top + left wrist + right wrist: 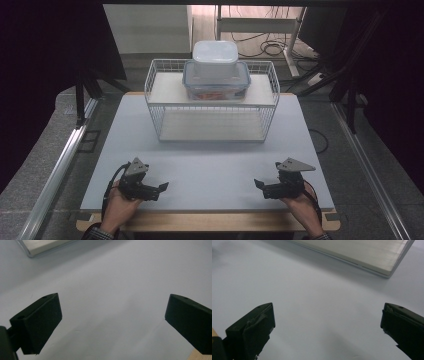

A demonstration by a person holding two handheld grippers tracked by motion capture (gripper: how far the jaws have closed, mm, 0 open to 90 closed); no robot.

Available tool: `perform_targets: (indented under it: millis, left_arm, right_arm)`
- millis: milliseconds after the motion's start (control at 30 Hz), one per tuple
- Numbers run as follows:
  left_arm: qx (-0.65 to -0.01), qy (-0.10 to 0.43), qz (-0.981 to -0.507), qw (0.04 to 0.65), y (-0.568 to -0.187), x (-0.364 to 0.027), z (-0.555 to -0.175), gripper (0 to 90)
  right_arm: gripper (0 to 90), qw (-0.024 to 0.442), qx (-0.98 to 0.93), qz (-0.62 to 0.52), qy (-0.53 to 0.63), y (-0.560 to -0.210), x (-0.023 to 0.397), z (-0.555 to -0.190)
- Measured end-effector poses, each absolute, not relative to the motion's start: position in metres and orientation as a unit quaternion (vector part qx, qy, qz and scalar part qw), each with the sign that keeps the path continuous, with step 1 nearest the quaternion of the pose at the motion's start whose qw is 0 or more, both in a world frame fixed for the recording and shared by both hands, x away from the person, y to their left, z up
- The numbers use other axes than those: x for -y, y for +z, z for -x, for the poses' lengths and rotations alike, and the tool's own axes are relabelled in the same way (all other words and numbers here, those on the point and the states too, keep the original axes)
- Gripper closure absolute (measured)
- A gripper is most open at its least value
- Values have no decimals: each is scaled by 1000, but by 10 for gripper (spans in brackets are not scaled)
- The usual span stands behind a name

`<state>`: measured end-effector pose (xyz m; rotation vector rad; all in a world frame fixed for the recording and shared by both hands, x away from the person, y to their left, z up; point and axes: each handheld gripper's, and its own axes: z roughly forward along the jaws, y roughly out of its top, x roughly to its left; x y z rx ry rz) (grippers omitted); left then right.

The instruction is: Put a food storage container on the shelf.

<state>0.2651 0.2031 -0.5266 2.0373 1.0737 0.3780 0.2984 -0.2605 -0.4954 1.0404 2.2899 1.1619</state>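
Note:
A white wire rack [212, 102] with two shelves stands at the back middle of the pale table [210, 165]. On its top shelf sits a clear food box with a blue-rimmed lid [216, 80], and a white lidded box [215, 54] rests on top of that. My left gripper [161, 188] lies low near the front left edge, open, with nothing between its jaws. Near the front right, my right gripper [258, 184] is also open and holds nothing. In the left gripper view the gripper [112, 315] points at bare table; the right gripper [327, 325] faces the rack's lower shelf [362, 255].
A wooden board edge [210, 221] runs along the table's front. Metal rails [60, 165] flank the table on both sides. Cables [265, 47] and a table frame lie on the floor behind the rack.

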Motion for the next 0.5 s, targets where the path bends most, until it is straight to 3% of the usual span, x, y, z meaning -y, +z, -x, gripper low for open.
perform_targets:
  millis: [500]
  left_arm:
    - [-427,139,-821,353,-536,-198,-270,0]
  right_arm:
    - [0,165,-828,-377,381,-515,261,-303]
